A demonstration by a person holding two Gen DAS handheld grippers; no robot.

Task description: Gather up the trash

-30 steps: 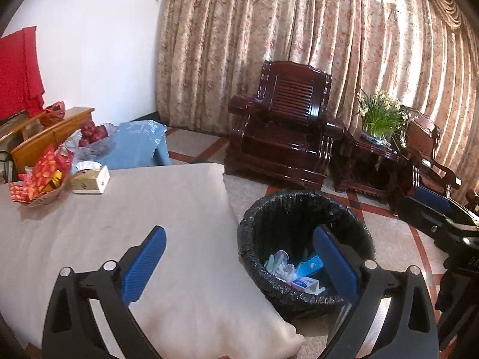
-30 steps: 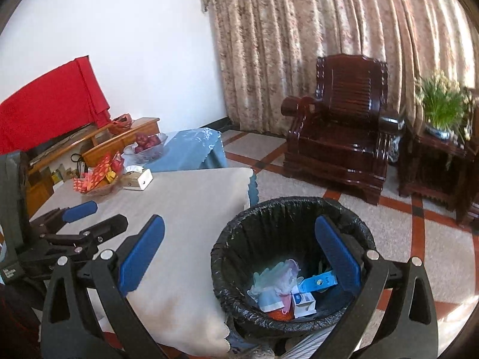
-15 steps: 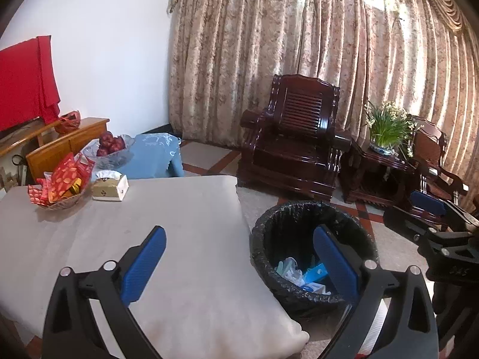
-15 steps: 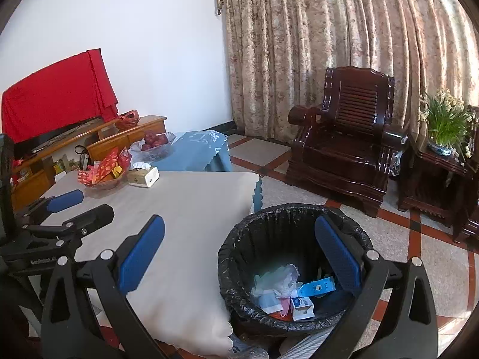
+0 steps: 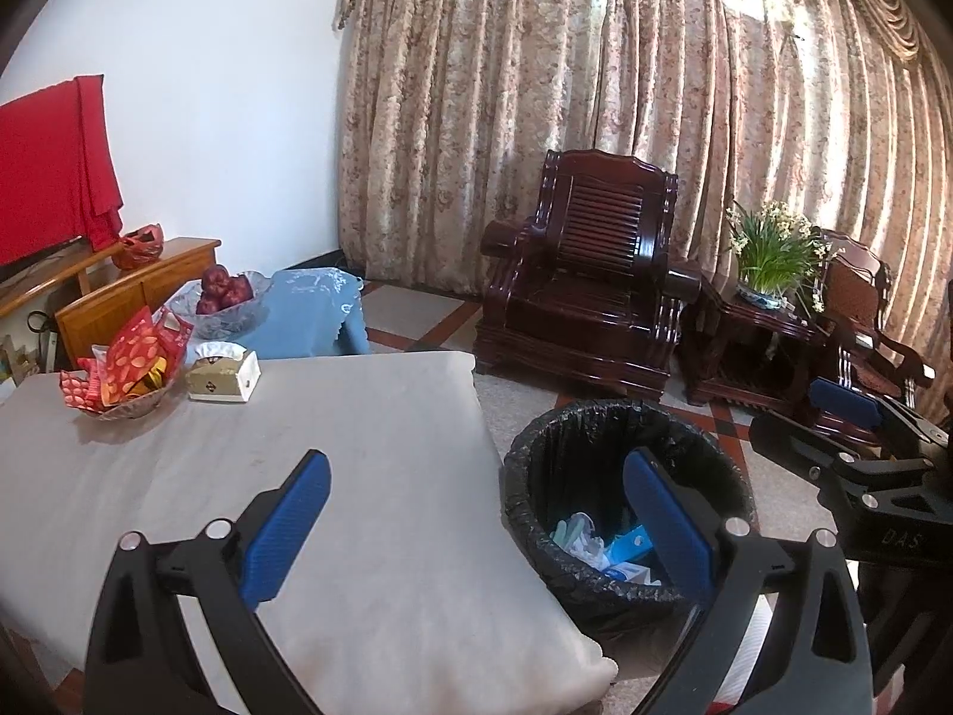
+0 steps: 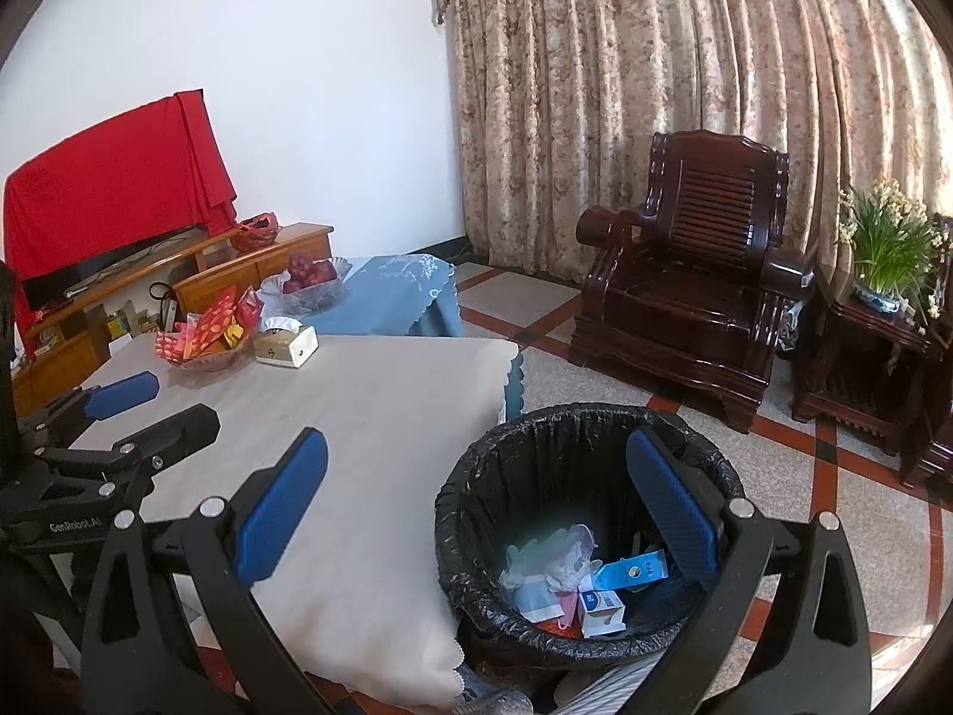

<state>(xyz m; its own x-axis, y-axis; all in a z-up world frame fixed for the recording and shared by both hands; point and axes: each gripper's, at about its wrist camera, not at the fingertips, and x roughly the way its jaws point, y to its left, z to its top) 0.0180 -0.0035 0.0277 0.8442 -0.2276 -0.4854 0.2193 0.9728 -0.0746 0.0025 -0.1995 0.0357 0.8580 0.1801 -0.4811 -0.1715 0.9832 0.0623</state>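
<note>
Both the left gripper [image 5: 476, 527] and the right gripper [image 6: 476, 512] had lifted up and back from the black bin [image 6: 589, 530], jaws wide apart and holding nothing. The trash [image 6: 572, 578] lay inside the bin, just off the near right corner of the table [image 5: 357, 476]. The table top looked clean, so the job was probably done.

I see a white wall [image 6: 310, 89] meeting sunlit floral curtains [image 6: 685, 59]. In front of the curtains stands a dark armchair [image 6: 691, 274] on a tiled floor [image 6: 834, 536]; right of the armchair is a side table [image 6: 863, 369] bearing a plant [image 6: 887, 244].
</note>
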